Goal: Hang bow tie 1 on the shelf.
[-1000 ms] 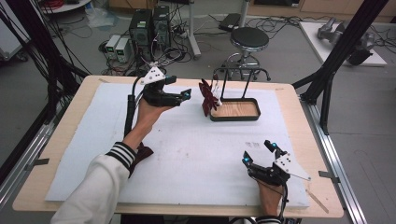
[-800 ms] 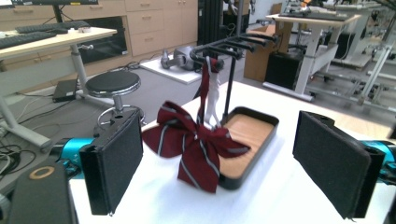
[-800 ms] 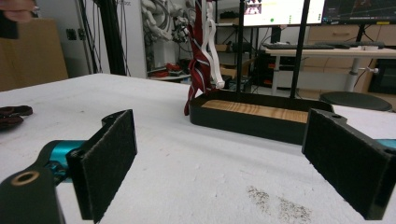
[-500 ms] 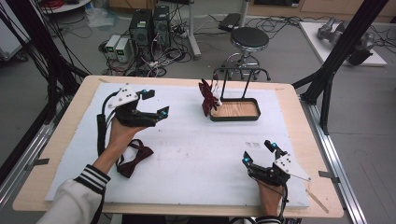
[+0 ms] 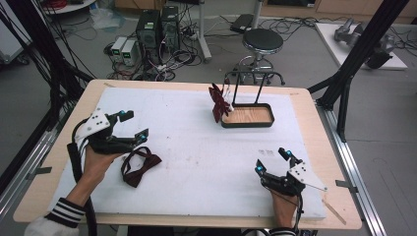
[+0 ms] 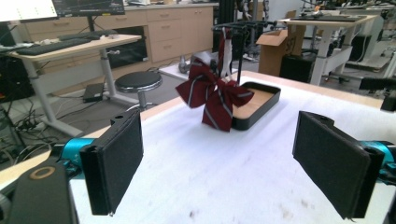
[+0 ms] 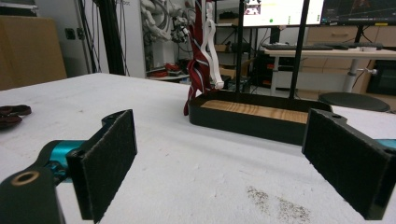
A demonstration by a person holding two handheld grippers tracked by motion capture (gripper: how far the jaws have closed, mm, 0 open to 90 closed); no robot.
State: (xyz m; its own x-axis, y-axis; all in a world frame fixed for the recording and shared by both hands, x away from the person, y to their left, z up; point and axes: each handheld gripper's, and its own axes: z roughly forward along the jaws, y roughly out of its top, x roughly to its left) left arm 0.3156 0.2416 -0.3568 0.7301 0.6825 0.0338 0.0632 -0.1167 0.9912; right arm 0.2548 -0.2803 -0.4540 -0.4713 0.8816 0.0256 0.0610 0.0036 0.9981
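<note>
Bow tie (image 5: 139,165), dark red, lies flat on the white mat (image 5: 196,162) at the near left of the tabletop (image 5: 314,113), just right of the left gripper (image 5: 129,126). Left gripper sits above the mat, fingers (image 6: 116,163) spread wide, nothing between them. Right gripper (image 5: 274,160) at the near right edge of the mat, well apart from the bow tie; its fingers (image 7: 105,161) also wide apart and empty. Farther back, right of centre: a black tray (image 5: 247,122) with a wooden floor and an upright black rack (image 5: 246,78) rising from it. A second bow tie (image 6: 212,95), red with pale stripes, hangs at the tray's left end. Beyond the tabletop, a round stool (image 5: 263,42) on the floor.
</note>
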